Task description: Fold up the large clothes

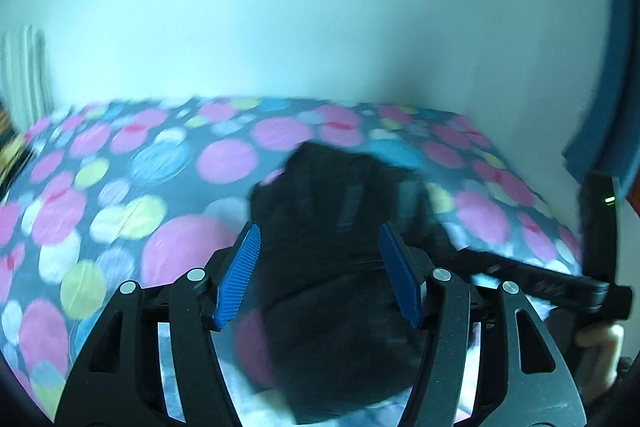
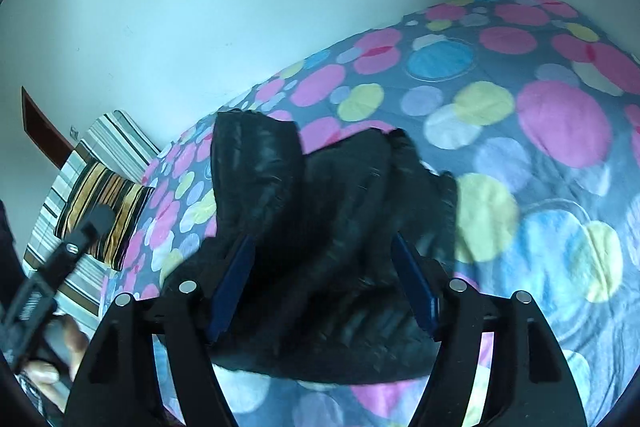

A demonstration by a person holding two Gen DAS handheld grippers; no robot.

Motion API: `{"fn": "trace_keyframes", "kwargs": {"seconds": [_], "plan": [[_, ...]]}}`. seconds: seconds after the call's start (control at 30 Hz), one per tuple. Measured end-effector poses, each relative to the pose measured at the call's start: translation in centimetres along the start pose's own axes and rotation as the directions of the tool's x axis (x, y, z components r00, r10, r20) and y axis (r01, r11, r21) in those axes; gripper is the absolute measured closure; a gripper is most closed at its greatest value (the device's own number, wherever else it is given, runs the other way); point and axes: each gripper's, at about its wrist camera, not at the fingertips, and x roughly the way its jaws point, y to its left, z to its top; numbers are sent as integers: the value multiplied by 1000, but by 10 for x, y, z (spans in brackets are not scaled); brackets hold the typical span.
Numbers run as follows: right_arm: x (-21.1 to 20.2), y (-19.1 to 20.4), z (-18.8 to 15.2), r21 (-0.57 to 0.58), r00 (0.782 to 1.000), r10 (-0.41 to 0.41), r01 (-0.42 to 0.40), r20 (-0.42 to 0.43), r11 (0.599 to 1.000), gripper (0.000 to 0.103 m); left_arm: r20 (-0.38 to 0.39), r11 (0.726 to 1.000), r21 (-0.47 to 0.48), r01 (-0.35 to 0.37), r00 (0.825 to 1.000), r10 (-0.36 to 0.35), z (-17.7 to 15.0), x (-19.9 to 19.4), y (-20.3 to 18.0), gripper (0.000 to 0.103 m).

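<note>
**Both hand-held grippers apart over the black garment on the bed**

The left hand-held gripper (image 1: pixel 320 273) has its 2 blue pads (image 1: pixel 239 277) spread wide, nothing pressed between them. Ahead of it and below, seen through the gap, lies the black garment (image 1: pixel 332 211), bunched on the bed cover (image 1: pixel 96 195) with its pink, yellow and blue dots. This view is blurred, so I cannot tell whether the pads touch the cloth.

The right hand-held gripper (image 2: pixel 323 281) also stands apart. The black garment (image 2: pixel 320 195) fills the space between its 2 pads and rises ahead of them in thick, crumpled folds, with 1 raised lobe to the front left. The cloth sits close to both pads, but neither visibly clamps it. The dotted bed cover (image 2: pixel 560 131) spreads out to the right and beyond.

To the left of the right hand-held gripper, the other tool's black body (image 2: pixel 52 275) shows, with a striped cushion (image 2: pixel 104 211) behind it.
</note>
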Motion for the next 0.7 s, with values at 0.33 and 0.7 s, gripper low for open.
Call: {"fn": "trace_keyframes", "kwargs": {"seconds": [0.33, 0.7], "plan": [[53, 24, 23, 15, 995, -58, 60, -81, 998, 28, -101, 991, -137, -2, 995, -12, -28, 50, 58, 42], [56, -16, 19, -63, 969, -220, 214, -111, 975, 82, -132, 989, -89, 118, 983, -129, -30, 71, 22, 40]]}}
